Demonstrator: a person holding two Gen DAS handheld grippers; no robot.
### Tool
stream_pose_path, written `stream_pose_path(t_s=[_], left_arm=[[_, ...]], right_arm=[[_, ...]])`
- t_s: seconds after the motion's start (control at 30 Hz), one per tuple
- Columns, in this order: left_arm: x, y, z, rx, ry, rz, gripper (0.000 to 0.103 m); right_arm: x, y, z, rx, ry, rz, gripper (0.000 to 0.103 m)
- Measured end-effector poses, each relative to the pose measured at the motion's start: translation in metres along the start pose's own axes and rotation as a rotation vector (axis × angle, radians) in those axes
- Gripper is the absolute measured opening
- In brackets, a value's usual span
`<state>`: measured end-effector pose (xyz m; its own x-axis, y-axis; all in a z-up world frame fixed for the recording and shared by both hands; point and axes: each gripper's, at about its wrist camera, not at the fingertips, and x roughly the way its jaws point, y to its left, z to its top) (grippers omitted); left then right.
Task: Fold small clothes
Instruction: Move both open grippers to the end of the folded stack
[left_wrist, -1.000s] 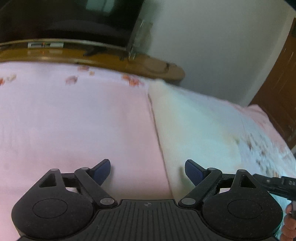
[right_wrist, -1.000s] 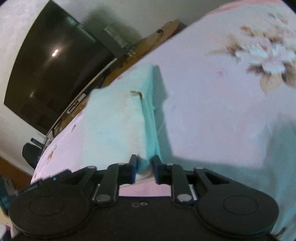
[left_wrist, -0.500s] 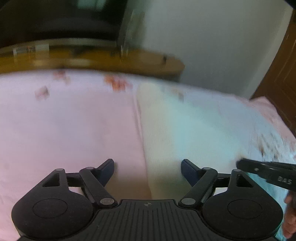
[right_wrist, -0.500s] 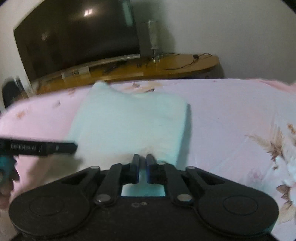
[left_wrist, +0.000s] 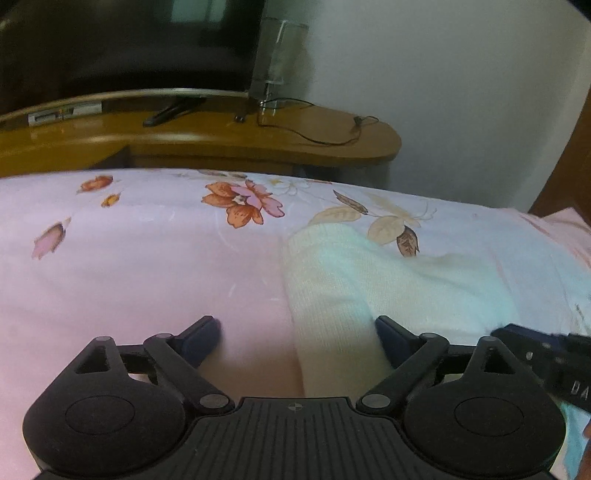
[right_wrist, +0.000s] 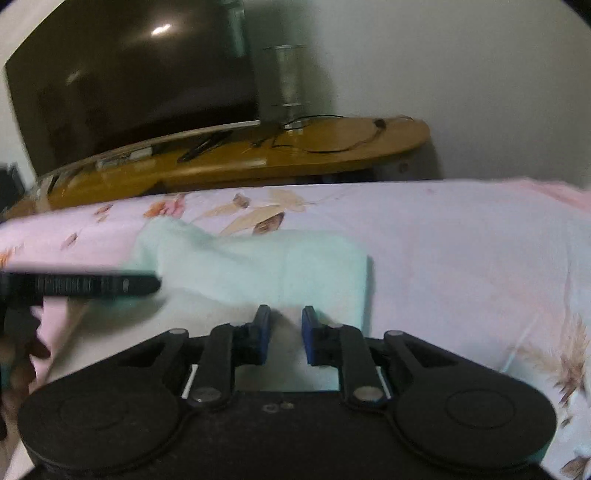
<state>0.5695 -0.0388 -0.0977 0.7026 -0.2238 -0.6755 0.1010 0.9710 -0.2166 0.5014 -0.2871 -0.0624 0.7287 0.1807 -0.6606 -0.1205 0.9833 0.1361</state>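
A small pale mint knit garment (left_wrist: 388, 291) lies folded on the pink floral bedsheet (left_wrist: 129, 273). It also shows in the right wrist view (right_wrist: 266, 269). My left gripper (left_wrist: 297, 334) is wide open over the garment's left edge and holds nothing. My right gripper (right_wrist: 283, 328) sits at the garment's near edge, its blue pads (right_wrist: 263, 325) parted a little with cloth lying between them. The left gripper's finger shows as a dark bar at the left of the right wrist view (right_wrist: 85, 285).
A curved wooden TV stand (left_wrist: 221, 140) with cables runs behind the bed, with a dark television (right_wrist: 129, 85) and a clear stand (right_wrist: 288, 81) on it. A white wall (left_wrist: 443, 92) is at the right. Bedsheet spreads right of the garment (right_wrist: 461, 258).
My right gripper's jaws have parted from shut on the garment's edge. Both grippers have tipped up, so the far bed edge and TV stand show more. The garment has settled flat.
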Motion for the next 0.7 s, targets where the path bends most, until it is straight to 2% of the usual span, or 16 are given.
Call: stream_pose_path(t_s=[0.1,0.3,0.43,0.57,0.6,0.63,0.7], left_arm=[[0.0,-0.002,0.001,0.014,0.002,0.001,0.093],[-0.004,0.001,0.007,0.014,0.011,0.021,0.093],[-0.031,-0.003,0.005,0.023,-0.026,0.03,0.093],[-0.058,-0.002,-0.009,0.035,-0.048,-0.006,0.094],[-0.064,0.001,-0.014,0.031,-0.053,-0.005,0.094],[-0.069,0.006,-0.019,0.023,-0.048,-0.007,0.094],[-0.075,0.014,-0.029,0.009,-0.038,-0.032,0.094]], right_arm=[[-0.004,0.004,-0.004,-0.036,-0.011,-0.011,0.019],[-0.009,0.002,0.005,0.008,0.003,-0.014,0.022],[-0.031,0.013,0.003,-0.011,-0.065,-0.007,0.026],[-0.054,0.016,-0.006,-0.008,-0.111,0.008,0.031],[-0.062,0.011,-0.007,0.014,-0.12,0.024,0.036],[-0.071,0.005,-0.009,0.04,-0.135,0.041,0.047],[-0.083,-0.012,-0.014,0.084,-0.143,0.028,0.058]])
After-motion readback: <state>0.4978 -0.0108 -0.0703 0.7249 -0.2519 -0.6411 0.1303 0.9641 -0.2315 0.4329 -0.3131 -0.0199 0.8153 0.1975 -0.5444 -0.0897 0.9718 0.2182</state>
